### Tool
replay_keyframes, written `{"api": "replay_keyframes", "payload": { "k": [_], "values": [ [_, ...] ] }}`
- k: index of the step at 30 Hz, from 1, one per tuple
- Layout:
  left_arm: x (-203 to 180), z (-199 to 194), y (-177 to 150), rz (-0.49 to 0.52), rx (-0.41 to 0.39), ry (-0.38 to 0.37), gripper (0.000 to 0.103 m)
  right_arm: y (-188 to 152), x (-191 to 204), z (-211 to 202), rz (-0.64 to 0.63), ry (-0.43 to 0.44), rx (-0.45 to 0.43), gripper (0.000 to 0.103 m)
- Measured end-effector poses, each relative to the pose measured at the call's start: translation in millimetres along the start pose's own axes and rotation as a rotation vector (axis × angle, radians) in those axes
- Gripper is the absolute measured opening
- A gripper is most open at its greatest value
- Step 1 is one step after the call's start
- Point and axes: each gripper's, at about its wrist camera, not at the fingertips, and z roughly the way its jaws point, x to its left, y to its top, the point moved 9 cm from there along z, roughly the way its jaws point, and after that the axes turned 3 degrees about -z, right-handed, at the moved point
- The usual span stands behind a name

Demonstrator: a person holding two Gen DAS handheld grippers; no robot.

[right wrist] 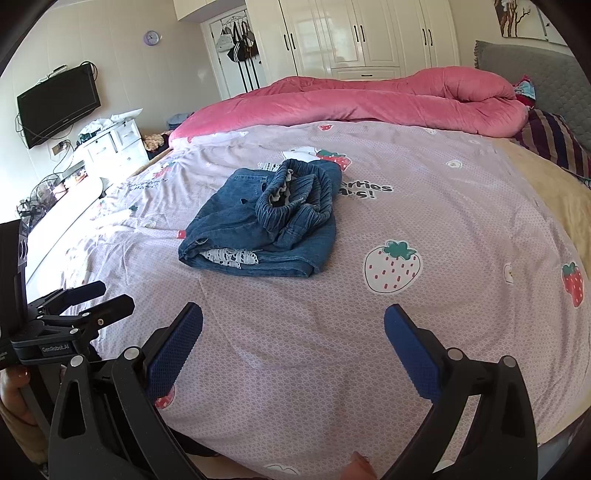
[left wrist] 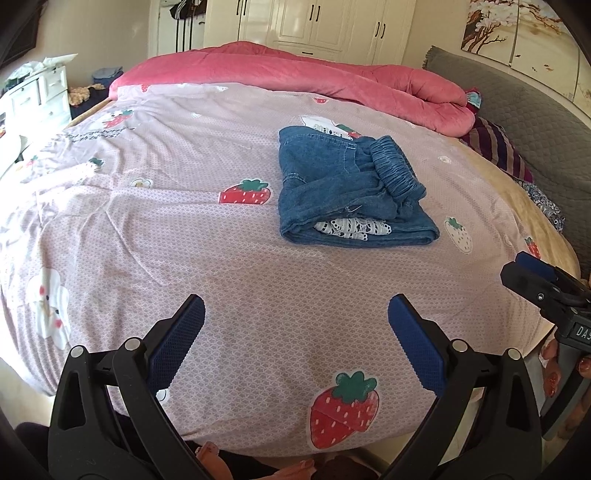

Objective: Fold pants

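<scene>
Blue denim pants (left wrist: 347, 188) lie folded in a compact bundle on the pink strawberry-print bed sheet (left wrist: 184, 229), elastic waistband on top and a white lace hem showing at the near edge. In the right wrist view the pants (right wrist: 262, 229) sit left of centre. My left gripper (left wrist: 295, 317) is open near the bed's front edge, well short of the pants, with nothing between its blue pads. My right gripper (right wrist: 293, 321) is open too, also short of the pants and holding nothing. Each gripper shows at the edge of the other's view: the right gripper (left wrist: 532, 273), the left gripper (right wrist: 99, 295).
A rolled pink duvet (left wrist: 295, 77) lies along the far side of the bed, with striped cloth (left wrist: 495, 144) and a grey headboard (left wrist: 535, 107) at right. White drawers (right wrist: 110, 144) and a wall television (right wrist: 59, 103) stand left. Wardrobes (right wrist: 362, 33) line the back wall.
</scene>
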Motion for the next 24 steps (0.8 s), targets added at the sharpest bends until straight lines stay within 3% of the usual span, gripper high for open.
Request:
{"api": "replay_keyframes", "payload": {
  "k": [24],
  "values": [
    [-0.5,-1.4,0.2,0.024,0.003,0.029,0.093,-6.1,-5.9,5.7,0.010,-0.020,0.016,0.098]
  ]
}}
